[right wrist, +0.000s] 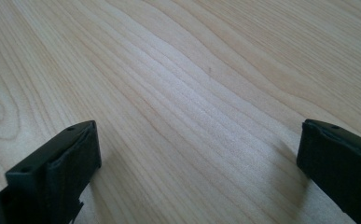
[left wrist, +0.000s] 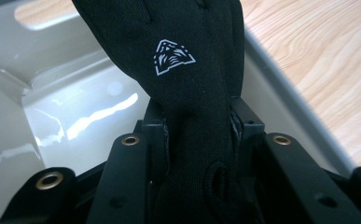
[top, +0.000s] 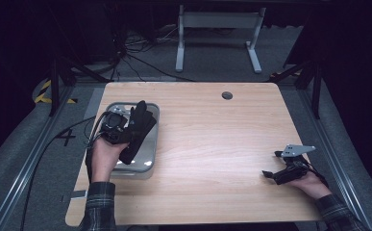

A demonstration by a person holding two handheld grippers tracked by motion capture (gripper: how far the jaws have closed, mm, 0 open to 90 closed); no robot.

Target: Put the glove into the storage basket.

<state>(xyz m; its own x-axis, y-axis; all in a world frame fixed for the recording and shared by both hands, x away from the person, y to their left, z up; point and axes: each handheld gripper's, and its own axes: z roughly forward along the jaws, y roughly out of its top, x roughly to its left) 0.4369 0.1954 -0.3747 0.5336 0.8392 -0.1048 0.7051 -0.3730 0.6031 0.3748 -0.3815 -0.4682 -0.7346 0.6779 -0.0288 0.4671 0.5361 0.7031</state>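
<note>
In the high view the left hand-held gripper [top: 126,126] hangs over a clear plastic bin [top: 151,166] at the left edge of the wooden surface [top: 212,144], with a black glove [top: 138,130] clamped in it; the glove drapes down across the bin's opening, its lower end near the bin's near rim. Whether any of it touches the bin's floor I cannot tell from here. The right hand-held gripper [top: 275,166] rests low near the right edge of the surface, well apart from the bin. In the left gripper view the jaws are closed on the glove [left wrist: 187,93], pinching its fabric between the pads, and a small white emblem [left wrist: 172,56] shows on the cloth; the pale inside of the bin [left wrist: 75,116] lies right beneath and behind it. In the right gripper view the jaws stand wide apart over bare wood [right wrist: 192,93], with nothing between them. As I judge it, the glove is picked up and brought over the bin, so what is left is to lower it in and let go.
</note>
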